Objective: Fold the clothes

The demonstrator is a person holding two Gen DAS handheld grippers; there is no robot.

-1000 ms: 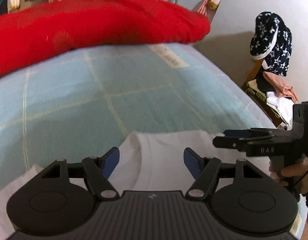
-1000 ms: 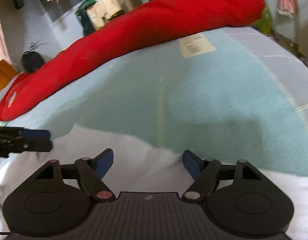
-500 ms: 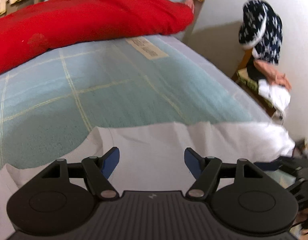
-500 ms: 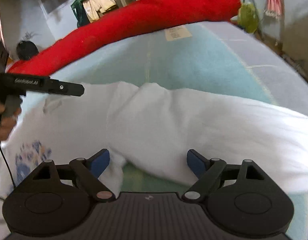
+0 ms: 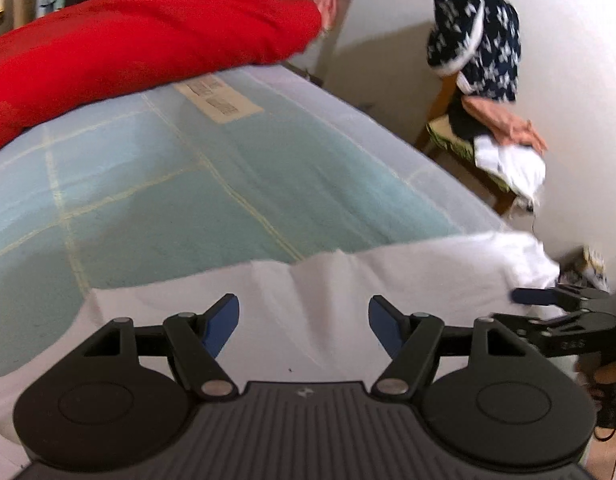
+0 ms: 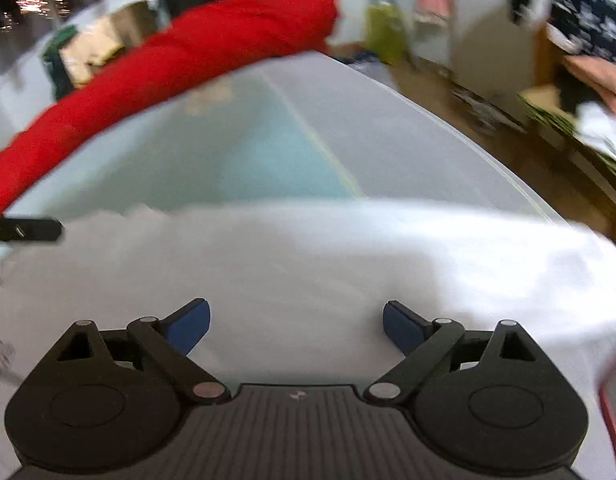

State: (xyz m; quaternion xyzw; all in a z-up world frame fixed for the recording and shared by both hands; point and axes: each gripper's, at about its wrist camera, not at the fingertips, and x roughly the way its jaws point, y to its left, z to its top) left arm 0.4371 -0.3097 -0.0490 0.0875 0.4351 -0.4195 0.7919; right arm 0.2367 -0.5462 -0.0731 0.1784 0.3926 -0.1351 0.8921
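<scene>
A white garment [image 5: 388, 276] lies spread across the near part of the bed, reaching its right edge. My left gripper [image 5: 304, 316] hangs just above the cloth, open, with nothing pinched between its blue pads. In the same view my right gripper [image 5: 516, 306] shows from the side at the far right, over the garment's end, held by a hand. The right wrist view is blurred: the garment [image 6: 308, 256] fills its lower half. My right gripper [image 6: 296, 320] stands over it, jaws opening wide and gripping nothing. One finger of the left gripper [image 6: 28, 229] pokes in at the left.
A pale blue-green checked bed cover [image 5: 188, 184] with a paper label [image 5: 216, 96] stretches beyond the garment. A long red blanket roll [image 5: 128, 48] lies along the far side. A wooden chair piled with clothes [image 5: 488, 140] stands by the wall to the right of the bed.
Both views have swung to the right. The right gripper's jaws have spread wider and it has moved away from the left gripper, towards the bed's right edge. The garment now lies stretched out sideways.
</scene>
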